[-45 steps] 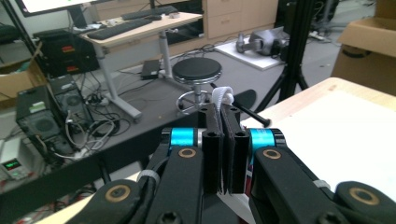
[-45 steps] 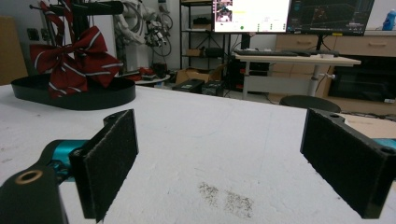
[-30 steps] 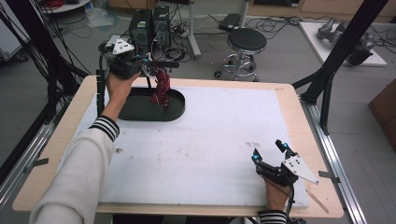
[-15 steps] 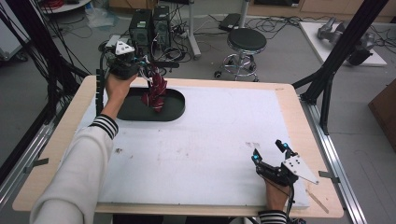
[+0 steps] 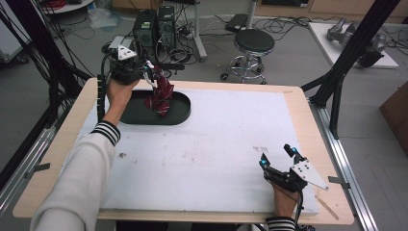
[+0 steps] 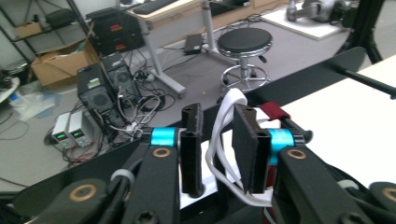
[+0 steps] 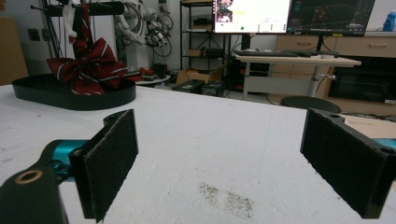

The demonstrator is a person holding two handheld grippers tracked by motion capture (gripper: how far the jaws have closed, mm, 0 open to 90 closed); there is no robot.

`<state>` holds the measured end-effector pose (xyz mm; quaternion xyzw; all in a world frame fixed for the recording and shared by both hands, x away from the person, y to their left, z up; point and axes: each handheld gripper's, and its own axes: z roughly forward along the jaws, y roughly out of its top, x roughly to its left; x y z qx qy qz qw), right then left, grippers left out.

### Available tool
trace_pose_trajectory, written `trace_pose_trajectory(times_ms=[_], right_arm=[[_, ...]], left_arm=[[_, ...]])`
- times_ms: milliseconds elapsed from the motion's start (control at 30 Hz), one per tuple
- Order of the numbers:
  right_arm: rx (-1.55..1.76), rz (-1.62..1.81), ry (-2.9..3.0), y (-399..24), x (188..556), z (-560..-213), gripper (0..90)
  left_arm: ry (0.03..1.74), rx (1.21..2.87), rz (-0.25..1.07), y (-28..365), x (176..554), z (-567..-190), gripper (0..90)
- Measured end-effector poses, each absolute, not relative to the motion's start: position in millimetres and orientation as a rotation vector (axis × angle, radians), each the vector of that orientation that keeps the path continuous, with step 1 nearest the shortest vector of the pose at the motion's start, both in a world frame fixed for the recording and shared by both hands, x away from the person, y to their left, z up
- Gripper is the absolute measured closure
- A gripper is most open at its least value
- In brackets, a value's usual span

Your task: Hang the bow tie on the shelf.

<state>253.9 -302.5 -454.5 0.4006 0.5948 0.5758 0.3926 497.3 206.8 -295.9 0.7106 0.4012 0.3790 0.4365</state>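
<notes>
A dark red striped bow tie (image 5: pixel 161 96) hangs by its white strap from my left gripper (image 5: pixel 144 67) at the table's far left. Its lower end rests in a black oval tray (image 5: pixel 180 113). In the left gripper view the jaws (image 6: pixel 217 116) have just been opening. The white strap (image 6: pixel 226 105) loops loosely through the gap and over one pad, and neither pad presses on it. My right gripper (image 5: pixel 278 156) rests near the front right edge, open and holding nothing. Its own view (image 7: pixel 219 158) shows the bow tie (image 7: pixel 88 70) and tray (image 7: pixel 70 98) far off.
A white foam sheet (image 5: pixel 216 144) covers most of the wooden table. A thin wooden stick (image 5: pixel 327 204) lies at the front right corner. Beyond the far edge stand computer towers (image 5: pixel 154 29) and a round stool (image 5: pixel 254 43). Black frame posts (image 5: pixel 346 62) rise at the right.
The bow tie has swung slightly left and sunk a little toward the tray. The right gripper has not moved.
</notes>
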Motion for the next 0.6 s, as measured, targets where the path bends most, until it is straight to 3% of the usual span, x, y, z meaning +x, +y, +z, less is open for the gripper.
trace_pose_trajectory(times_ms=[67, 200, 300, 367, 400, 600], right_arm=[[1.017, 1.461, 1.51, -302.6, 253.9, -454.5, 10.3], [1.02, 1.468, 1.51, -303.1, 254.0, -454.5, 10.3], [1.016, 1.467, 1.514, -302.7, 253.9, -454.4, 10.3], [1.015, 1.466, 1.514, -302.7, 254.0, -454.4, 10.3], [1.015, 1.469, 1.514, -302.9, 253.9, -454.5, 10.3], [1.012, 1.475, 1.509, -303.3, 253.4, -454.7, 10.3]], left_arm=[[1.019, 1.75, 0.97, 207.4, 496.6, -295.1, 59.6], [1.03, 1.729, 0.993, 209.9, 493.4, -293.6, 50.6], [1.005, 1.707, 0.975, 213.5, 490.0, -291.9, 33.6], [0.978, 1.681, 0.968, 217.2, 487.2, -290.9, 30.4], [0.957, 1.682, 0.947, 220.6, 485.5, -290.3, 21.2], [0.814, 1.623, 0.895, 236.4, 463.1, -294.8, 18.0]])
